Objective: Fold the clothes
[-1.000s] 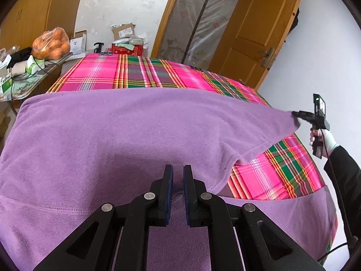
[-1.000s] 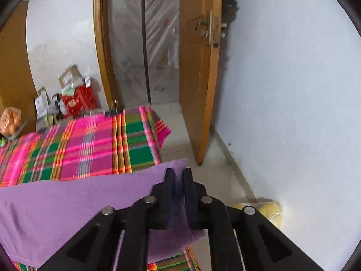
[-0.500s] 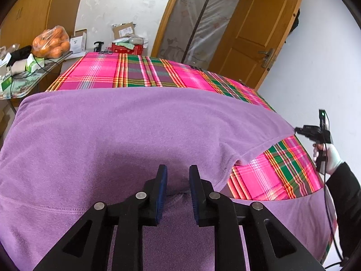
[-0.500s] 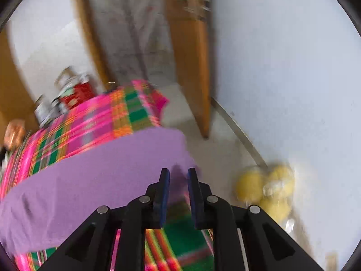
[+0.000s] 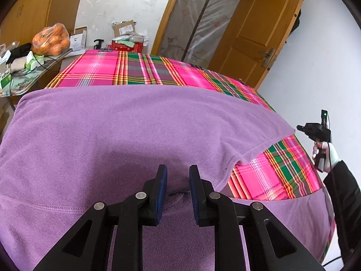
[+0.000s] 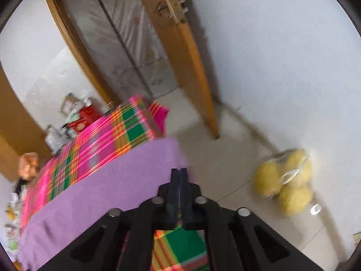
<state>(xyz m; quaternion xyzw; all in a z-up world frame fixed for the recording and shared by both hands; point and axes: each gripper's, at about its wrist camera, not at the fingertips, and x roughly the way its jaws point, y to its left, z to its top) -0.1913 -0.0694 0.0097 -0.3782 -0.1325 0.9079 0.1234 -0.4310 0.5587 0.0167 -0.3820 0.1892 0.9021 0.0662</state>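
Observation:
A purple fleece garment lies folded over itself on a table under a pink and green plaid cloth. My left gripper hovers over the garment's near fold, jaws apart, pads clear of the fabric. In the left wrist view my right gripper is held by a hand just past the garment's right corner, not touching it. In the right wrist view, which is blurred, that gripper is shut with nothing between its pads. The purple garment lies to its left on the plaid cloth.
A bag of oranges and clutter sit on a side table at the left. Boxes stand behind the table. A wooden door stands open at the right, and a bag of yellow fruit lies on the floor.
My left jaws opened and let go of the garment's fold. My right gripper released the stretched corner, which dropped onto the table, then drew away, rolled and shut empty.

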